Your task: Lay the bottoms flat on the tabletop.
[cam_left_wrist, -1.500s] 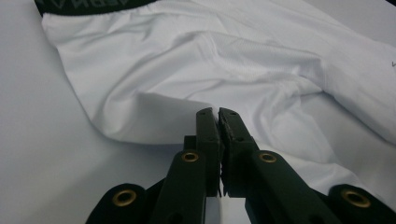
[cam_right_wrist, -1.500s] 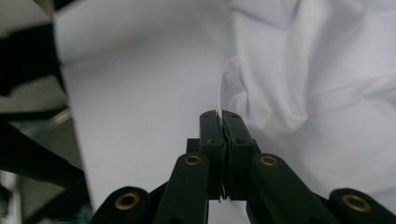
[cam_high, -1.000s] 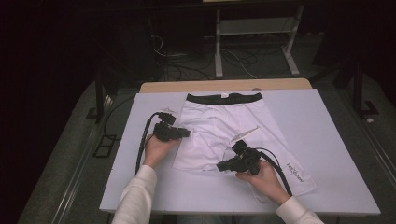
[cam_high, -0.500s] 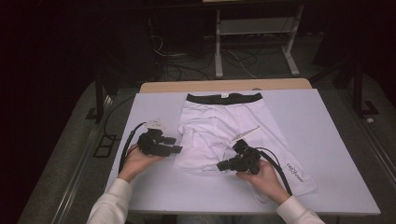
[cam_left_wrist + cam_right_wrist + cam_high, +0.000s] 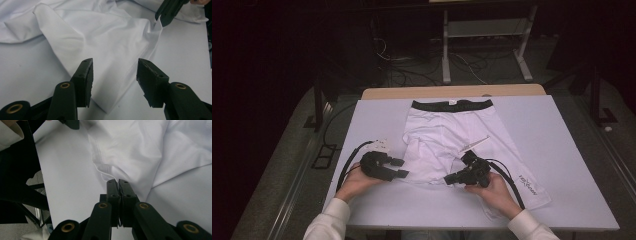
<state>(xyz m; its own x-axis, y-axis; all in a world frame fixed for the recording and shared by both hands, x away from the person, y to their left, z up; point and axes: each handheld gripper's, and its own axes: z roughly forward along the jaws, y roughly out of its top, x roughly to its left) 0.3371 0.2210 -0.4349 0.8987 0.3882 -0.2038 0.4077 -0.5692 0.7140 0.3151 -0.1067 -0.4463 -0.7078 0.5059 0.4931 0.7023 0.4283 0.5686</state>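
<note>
White shorts (image 5: pixel 452 145) with a black waistband (image 5: pixel 452 105) at the far end lie spread on the pale worktop (image 5: pixel 562 150). The left gripper (image 5: pixel 401 168), its jaws apart, sits just left of the near hem, off the cloth. The right gripper (image 5: pixel 447 179) is closed on the near hem at the middle.

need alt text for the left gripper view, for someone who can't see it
The left gripper hangs open just above the folded hem corner of a pair of white stretch-fabric shorts lying on a pale grey table, its two black jaws apart with nothing pressed between them. At the top right, the right gripper pinches the shorts' hem edge.
</note>
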